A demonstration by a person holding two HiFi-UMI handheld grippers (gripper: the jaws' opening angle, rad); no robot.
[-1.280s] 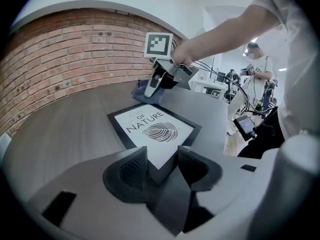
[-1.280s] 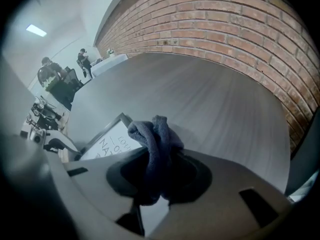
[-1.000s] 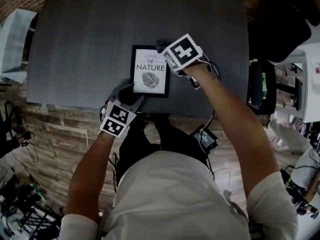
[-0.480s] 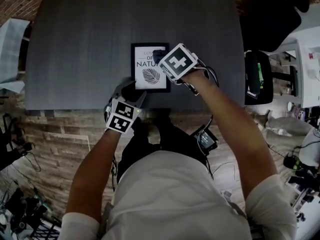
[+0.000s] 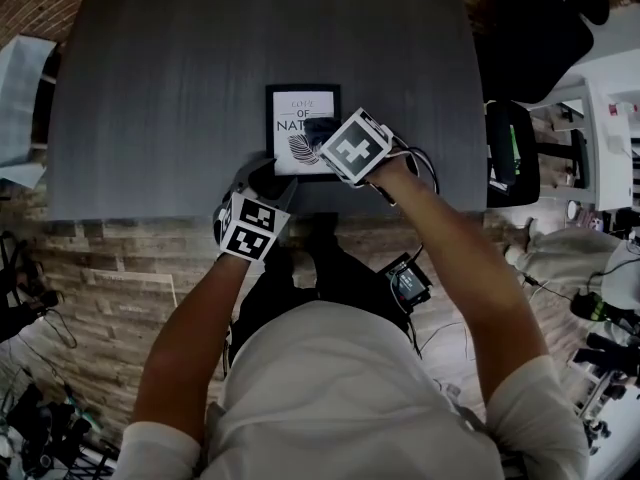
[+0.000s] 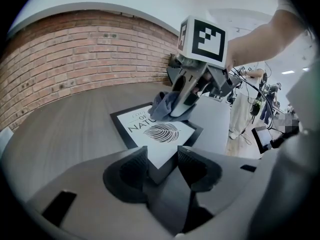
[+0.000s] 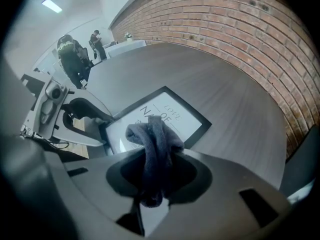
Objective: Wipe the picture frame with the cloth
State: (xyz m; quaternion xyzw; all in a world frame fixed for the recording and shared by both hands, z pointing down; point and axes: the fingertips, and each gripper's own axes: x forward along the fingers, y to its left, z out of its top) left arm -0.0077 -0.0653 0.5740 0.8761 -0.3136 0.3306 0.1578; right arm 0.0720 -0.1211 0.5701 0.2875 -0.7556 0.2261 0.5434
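A black picture frame [image 5: 300,108] with a white leaf print lies flat near the front edge of the dark table [image 5: 150,88]. My left gripper [image 5: 268,180] is shut on the frame's near left corner; in the left gripper view the corner [image 6: 161,165] sits between its jaws. A dark grey cloth [image 5: 318,131] is clamped in my right gripper [image 5: 324,140], which presses it onto the print's lower right part. In the right gripper view the cloth [image 7: 152,134] bulges out of the jaws over the frame [image 7: 175,115].
The table's near edge [image 5: 200,213] runs just below the frame. A brick wall [image 6: 75,59] stands beyond the table. A black chair [image 5: 525,28] is at the right, a pale sheet [image 5: 20,78] at the left. People [image 7: 75,54] stand far off.
My right gripper has dragged the cloth from the frame's far right corner down across the print toward its near right part. The left gripper kept its hold on the near corner.
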